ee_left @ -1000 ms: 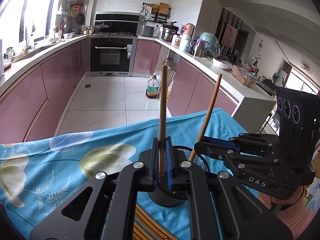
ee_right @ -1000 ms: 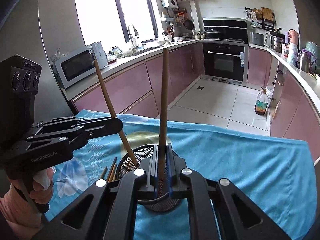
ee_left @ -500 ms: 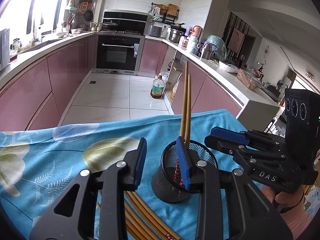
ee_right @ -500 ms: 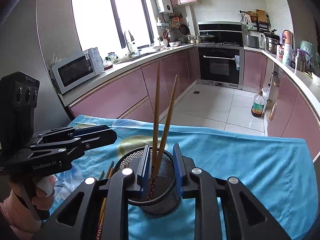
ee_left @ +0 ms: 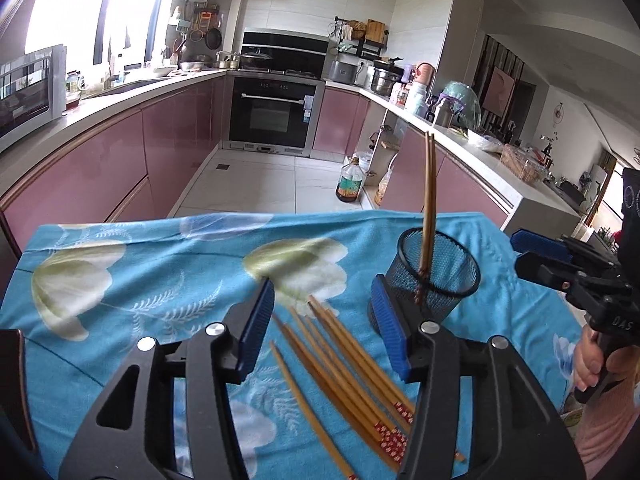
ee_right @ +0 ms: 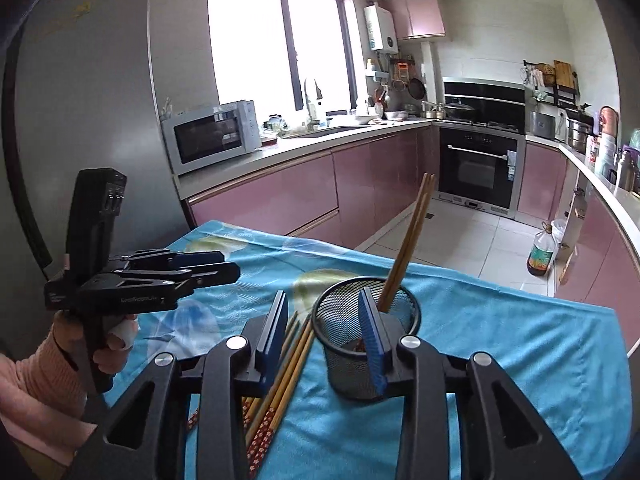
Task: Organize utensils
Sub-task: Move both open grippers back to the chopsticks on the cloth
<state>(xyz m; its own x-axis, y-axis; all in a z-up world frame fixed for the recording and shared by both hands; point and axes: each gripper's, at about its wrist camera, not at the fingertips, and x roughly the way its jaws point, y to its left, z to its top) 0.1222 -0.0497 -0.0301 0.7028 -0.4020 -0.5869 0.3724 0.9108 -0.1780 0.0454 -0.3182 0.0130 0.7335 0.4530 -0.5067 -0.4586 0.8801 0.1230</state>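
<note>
A black mesh cup [ee_left: 439, 270] [ee_right: 365, 334] stands on the blue flowered cloth with two wooden chopsticks [ee_left: 428, 208] [ee_right: 408, 244] leaning upright in it. Several more chopsticks [ee_left: 344, 372] [ee_right: 280, 380] lie flat on the cloth beside the cup. My left gripper [ee_left: 324, 312] hovers over the loose chopsticks, left of the cup; its jaws are opening with nothing pressed between them. My right gripper [ee_right: 324, 322] sits close behind the cup, its jaws opening, the right pad in front of the cup's wall and the loose chopsticks showing in the gap. Each gripper also shows in the other's view: left gripper [ee_right: 216, 266], right gripper [ee_left: 528, 250].
The cloth-covered table [ee_left: 140, 280] ends at a far edge with tiled kitchen floor beyond. An oil bottle [ee_left: 350, 182] stands on the floor. Pink cabinets, an oven [ee_right: 478, 170] and a microwave [ee_right: 214, 136] line the walls. A person's hand [ee_right: 116, 332] holds the left tool.
Both grippers let go of their chopsticks, which now stand together in the cup. Both jaws have spread apart. The left gripper moved left and back over the loose chopsticks; the right drew back too.
</note>
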